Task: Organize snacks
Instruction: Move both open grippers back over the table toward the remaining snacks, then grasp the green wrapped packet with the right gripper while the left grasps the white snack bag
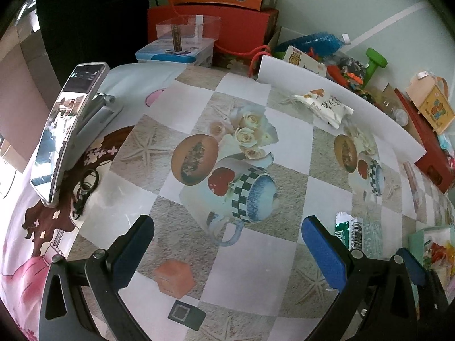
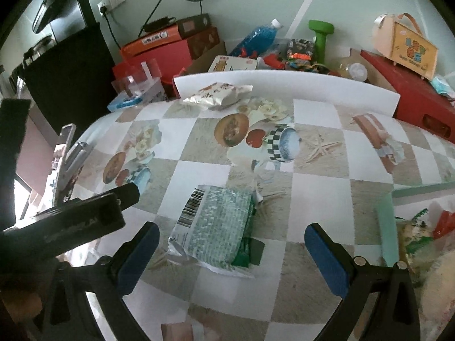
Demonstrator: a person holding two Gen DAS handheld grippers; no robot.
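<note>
Left gripper [image 1: 227, 241] spread wide, empty, hovering low over the checkered tablecloth [image 2: 318, 193]. Green snack packet [image 2: 216, 224] lying flat on that cloth, long axis running away from the camera, barcode end toward the left. Right gripper [image 2: 231, 251] also wide apart, straddling the packet's near end, gripping nothing.
</note>
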